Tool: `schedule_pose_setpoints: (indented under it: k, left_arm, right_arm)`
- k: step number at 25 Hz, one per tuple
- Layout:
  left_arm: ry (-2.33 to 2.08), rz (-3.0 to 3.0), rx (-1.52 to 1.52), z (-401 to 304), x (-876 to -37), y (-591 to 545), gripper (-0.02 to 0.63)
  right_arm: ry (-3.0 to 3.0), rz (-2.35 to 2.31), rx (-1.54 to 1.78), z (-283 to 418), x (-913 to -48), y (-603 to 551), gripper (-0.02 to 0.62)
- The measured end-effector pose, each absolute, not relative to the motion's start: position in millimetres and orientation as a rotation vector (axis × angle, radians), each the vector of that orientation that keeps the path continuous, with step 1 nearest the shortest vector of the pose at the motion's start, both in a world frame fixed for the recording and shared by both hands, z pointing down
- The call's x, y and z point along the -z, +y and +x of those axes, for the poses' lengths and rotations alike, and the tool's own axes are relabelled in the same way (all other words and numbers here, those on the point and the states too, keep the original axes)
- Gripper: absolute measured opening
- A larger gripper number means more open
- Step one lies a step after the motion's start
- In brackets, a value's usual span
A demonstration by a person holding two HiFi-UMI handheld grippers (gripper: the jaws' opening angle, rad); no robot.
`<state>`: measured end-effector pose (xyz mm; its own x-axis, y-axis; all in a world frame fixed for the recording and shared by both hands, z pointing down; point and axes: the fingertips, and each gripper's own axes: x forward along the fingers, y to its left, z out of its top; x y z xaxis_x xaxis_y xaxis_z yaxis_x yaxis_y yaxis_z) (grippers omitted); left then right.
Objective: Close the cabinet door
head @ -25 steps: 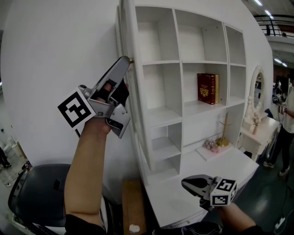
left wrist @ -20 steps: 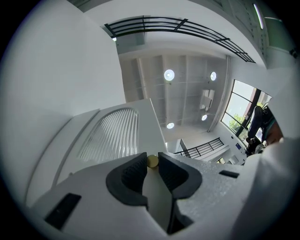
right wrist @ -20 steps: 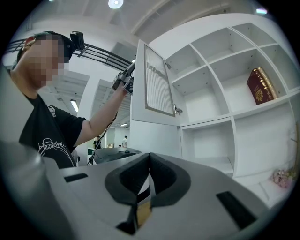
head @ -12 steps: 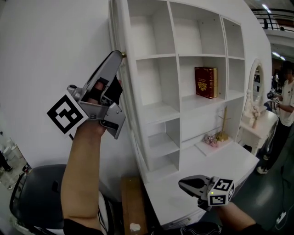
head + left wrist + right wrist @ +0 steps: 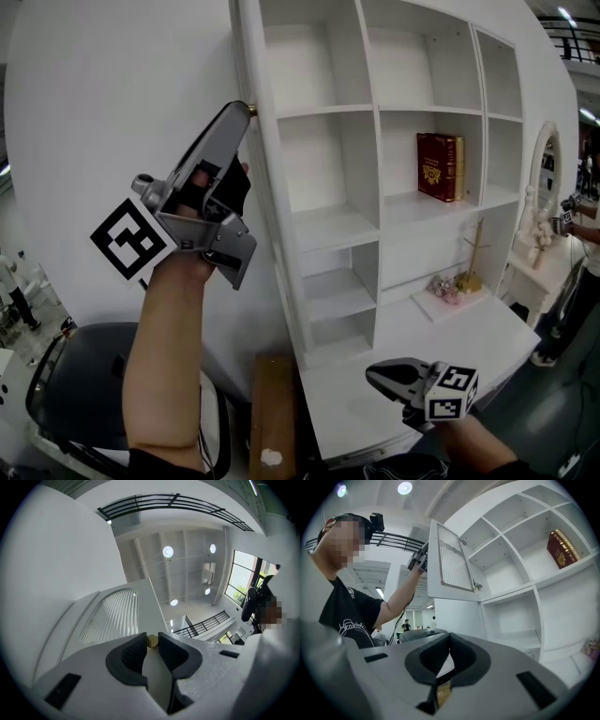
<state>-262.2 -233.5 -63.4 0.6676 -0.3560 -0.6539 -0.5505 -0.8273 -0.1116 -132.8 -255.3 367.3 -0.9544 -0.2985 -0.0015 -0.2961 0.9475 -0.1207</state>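
The left tongs [image 5: 243,112] pinch a small brass knob [image 5: 152,641], one dark pad pressed on each side of it. The knob sits at the free edge of the cabinet door [image 5: 451,563]. These tongs point upward and away from the person, with the arm raised beneath them. The right tongs [image 5: 447,636] are pressed together at the tips with nothing between them. They are held level and low over the front of the white desk [image 5: 469,323].

The door is tall, its long axis upright, with a ribbed panel in its upper part. It is swung well out from the cabinet [image 5: 375,112]. In the head view it shows almost edge-on, free edge toward the person and hinged side at the cabinet's left upright.

To the door's right the white compartments stand open. Most look bare, and a red book [image 5: 439,167] stands upright on a middle shelf, well apart from the door. To the door's left is a plain white wall [image 5: 103,103], with a dark chair [image 5: 84,384] low beside the arm.
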Motion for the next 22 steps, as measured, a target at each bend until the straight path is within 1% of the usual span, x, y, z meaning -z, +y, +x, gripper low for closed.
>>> schedule_pose_setpoints:
  k: [9, 15, 22]
  left_arm:
    - [0.790, -2.527, -0.877, -240, 64, -246, 0.080]
    - [0.897, -2.445, -0.788, -208, 63, -269, 0.079]
    - [0.976, -2.339, -0.682, -194, 61, -271, 0.080]
  right_arm:
    - [3.086, -0.377, 0.200, -117, -360, -282, 0.006]
    - [3.092, -0.331, 0.197, -93, -355, -306, 0.006]
    - [3.077, -0.321, 0.196, -79, -347, -312, 0.006]
